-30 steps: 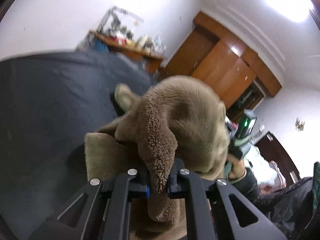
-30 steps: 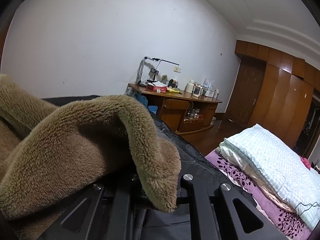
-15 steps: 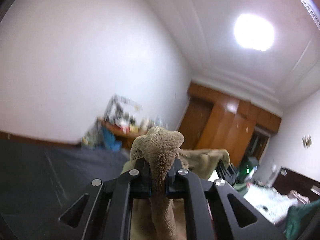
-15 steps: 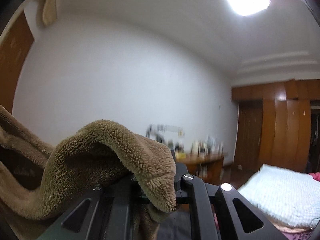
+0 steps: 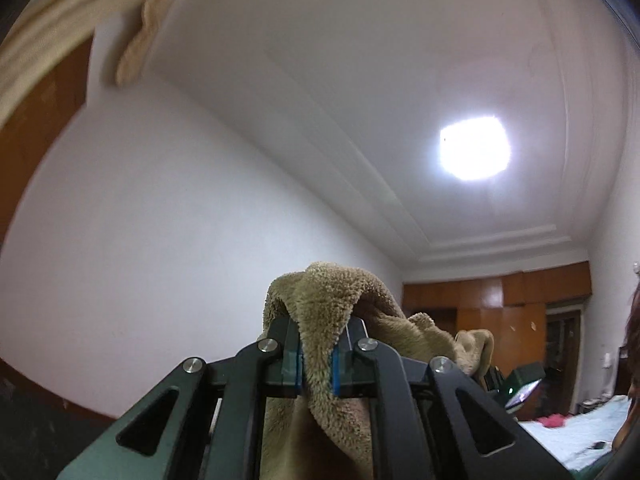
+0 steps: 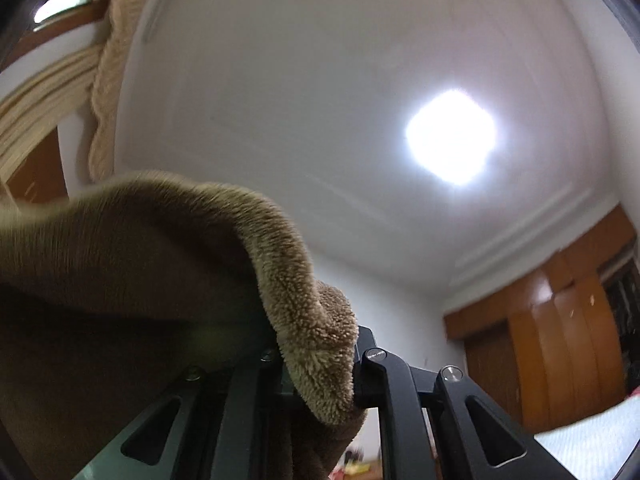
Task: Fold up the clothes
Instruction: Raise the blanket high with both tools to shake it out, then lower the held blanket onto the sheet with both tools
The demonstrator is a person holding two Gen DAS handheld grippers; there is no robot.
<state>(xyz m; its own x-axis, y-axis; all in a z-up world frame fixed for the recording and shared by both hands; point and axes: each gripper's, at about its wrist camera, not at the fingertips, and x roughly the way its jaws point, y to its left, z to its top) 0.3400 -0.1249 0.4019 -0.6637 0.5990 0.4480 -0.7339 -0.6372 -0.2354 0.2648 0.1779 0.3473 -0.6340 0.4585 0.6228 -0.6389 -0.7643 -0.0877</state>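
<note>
A fluffy brown fleece garment (image 5: 332, 300) is lifted high, and both wrist views tilt up toward the ceiling. My left gripper (image 5: 318, 364) is shut on a fold of it, the pile bulging up between the blue-edged pads. In the right wrist view my right gripper (image 6: 320, 376) is shut on another edge of the same garment (image 6: 132, 256), which drapes off to the left and hides the left finger. The other gripper (image 5: 520, 384), green-lit, shows at the right of the left wrist view with fleece on it.
A bright ceiling lamp (image 5: 474, 152) glares overhead. Wooden wardrobes (image 5: 500, 304) line the far wall. A bed with a pale cover (image 6: 592, 444) lies low right. A beige curtain (image 6: 104, 80) hangs at the upper left. A person's hair (image 5: 634, 328) shows at the right edge.
Both grippers rose and tipped upward with the garment still clamped. The dark work surface and the desk dropped out of view, and the ceiling and lamp now fill both views.
</note>
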